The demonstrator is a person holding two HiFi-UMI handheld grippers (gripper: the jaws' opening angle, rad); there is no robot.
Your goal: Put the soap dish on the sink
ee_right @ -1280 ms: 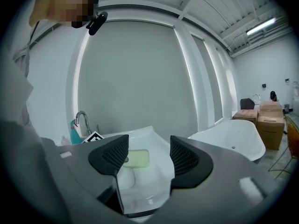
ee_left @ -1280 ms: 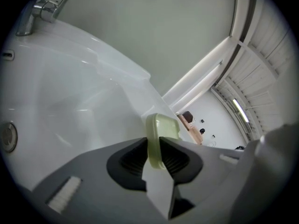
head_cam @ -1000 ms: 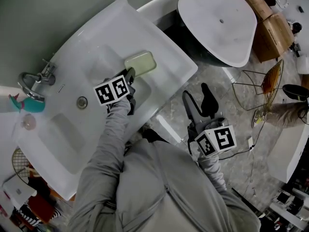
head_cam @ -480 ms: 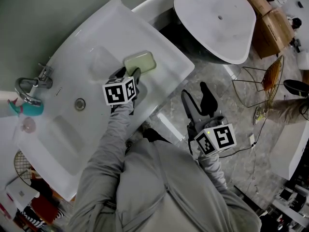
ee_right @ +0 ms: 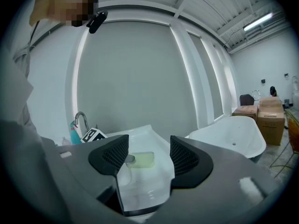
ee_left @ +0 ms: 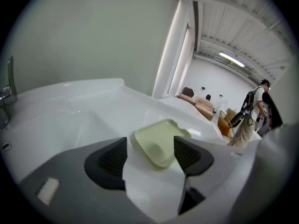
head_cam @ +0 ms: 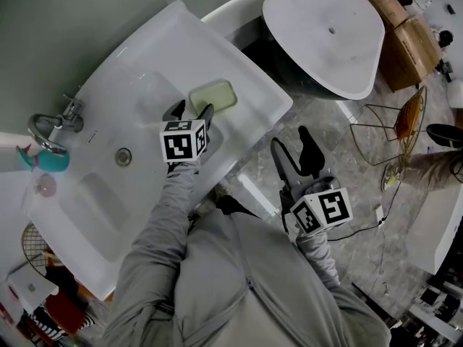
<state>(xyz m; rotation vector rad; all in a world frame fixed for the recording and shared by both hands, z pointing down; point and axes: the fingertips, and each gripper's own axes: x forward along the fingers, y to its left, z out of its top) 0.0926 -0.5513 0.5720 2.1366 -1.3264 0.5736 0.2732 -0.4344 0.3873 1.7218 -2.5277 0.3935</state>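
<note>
The pale green soap dish (head_cam: 213, 95) lies flat on the right ledge of the white sink (head_cam: 145, 71), beside the basin. My left gripper (head_cam: 192, 110) hovers just in front of it with its jaws opening. In the left gripper view the soap dish (ee_left: 159, 141) has its near end between the two tips, and neither pad of the left gripper (ee_left: 150, 146) touches it. My right gripper (head_cam: 291, 139) hangs open over the floor right of the sink, holding nothing. The right gripper view frames the soap dish (ee_right: 140, 159) far off, past the right gripper (ee_right: 148, 148).
A chrome faucet (head_cam: 51, 125) and a teal bottle (head_cam: 43, 157) stand at the sink's left end. A white bathtub (head_cam: 325, 35) sits beyond the sink, with cardboard boxes (head_cam: 405, 38) and a wire chair (head_cam: 394, 132) to the right on the marble floor.
The left gripper was shut on the soap dish's near edge; it has let go, its jaws have spread and its wrist has rolled. The dish stays on the ledge. The right gripper has kept still.
</note>
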